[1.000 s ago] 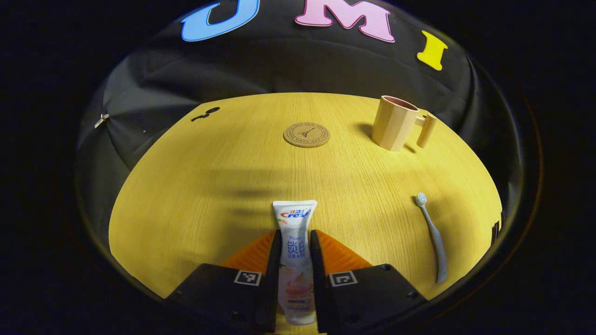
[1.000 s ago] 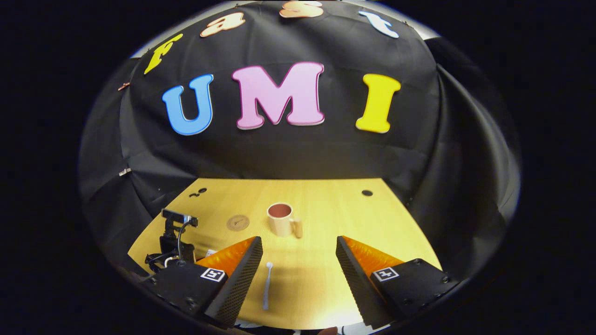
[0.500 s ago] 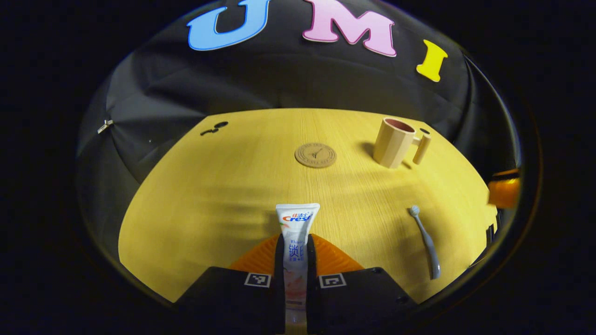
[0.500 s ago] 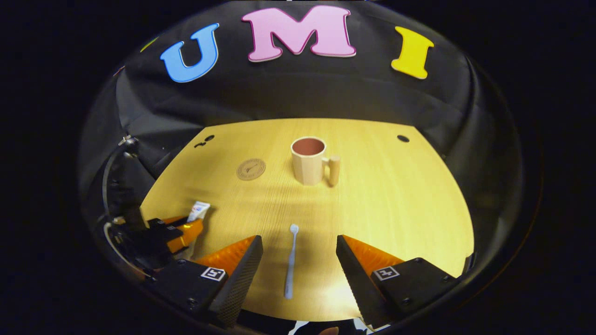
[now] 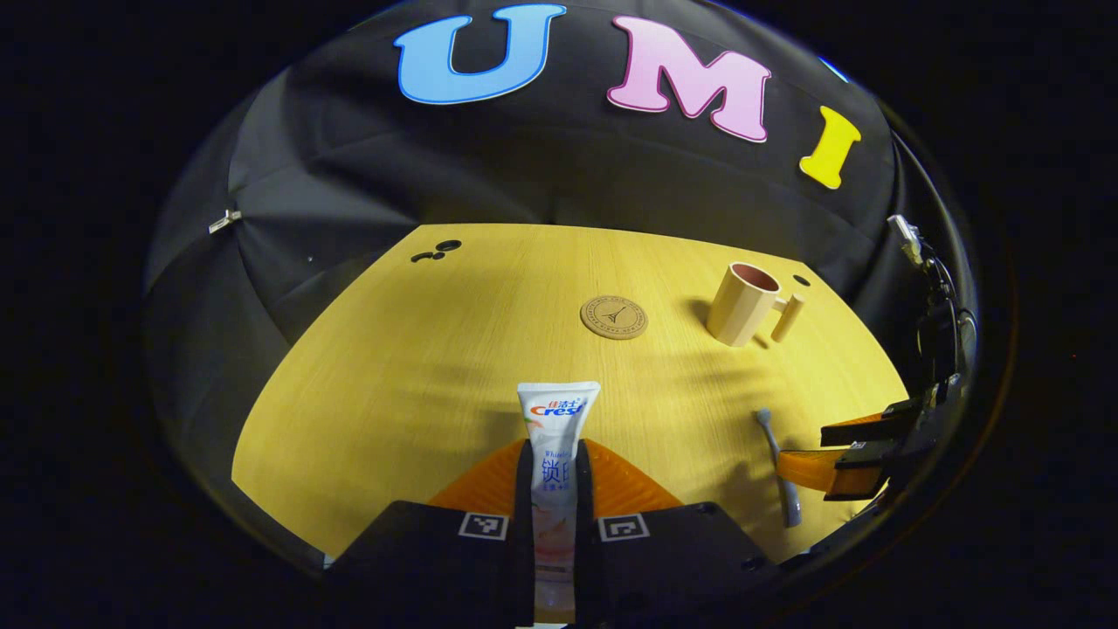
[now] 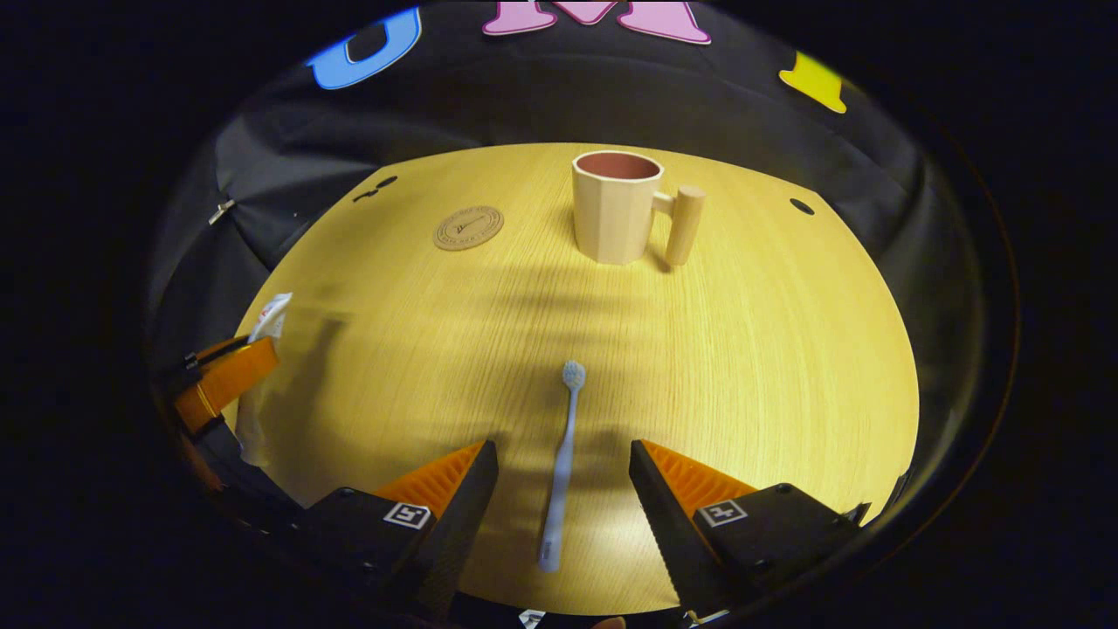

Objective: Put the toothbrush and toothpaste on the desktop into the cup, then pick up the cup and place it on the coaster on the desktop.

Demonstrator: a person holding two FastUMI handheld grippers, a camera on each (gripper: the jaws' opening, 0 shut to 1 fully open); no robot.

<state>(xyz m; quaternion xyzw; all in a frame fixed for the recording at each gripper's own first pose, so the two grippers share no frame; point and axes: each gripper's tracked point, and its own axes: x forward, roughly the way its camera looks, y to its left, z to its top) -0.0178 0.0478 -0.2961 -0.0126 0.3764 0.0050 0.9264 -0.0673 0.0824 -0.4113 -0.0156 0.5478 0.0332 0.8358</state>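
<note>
A white toothpaste tube (image 5: pixel 557 411) stands out forward from my left gripper (image 5: pixel 556 451), which is shut on the tube's lower half and holds it above the wooden desktop (image 5: pixel 419 367). The right gripper view shows that tube (image 6: pixel 271 316) and the left gripper (image 6: pixel 223 376) at the left edge. A grey toothbrush (image 6: pixel 563 463) lies flat, bristles pointing away, its handle between the spread fingers of my open right gripper (image 6: pixel 562 449). The beige cup (image 6: pixel 616 208), with its peg handle on the right, stands upright at the back. The round cork coaster (image 6: pixel 469 228) lies to its left.
In the left gripper view the coaster (image 5: pixel 614 316) and the cup (image 5: pixel 742 304) sit far off, and the toothbrush (image 5: pixel 777 463) lies at the right beside the right gripper (image 5: pixel 838 454). Small dark holes (image 6: pixel 801 206) mark the desktop's back corners.
My left gripper closed tighter on the toothpaste and rose with it. My right gripper came down and forward until its fingers straddle the toothbrush handle.
</note>
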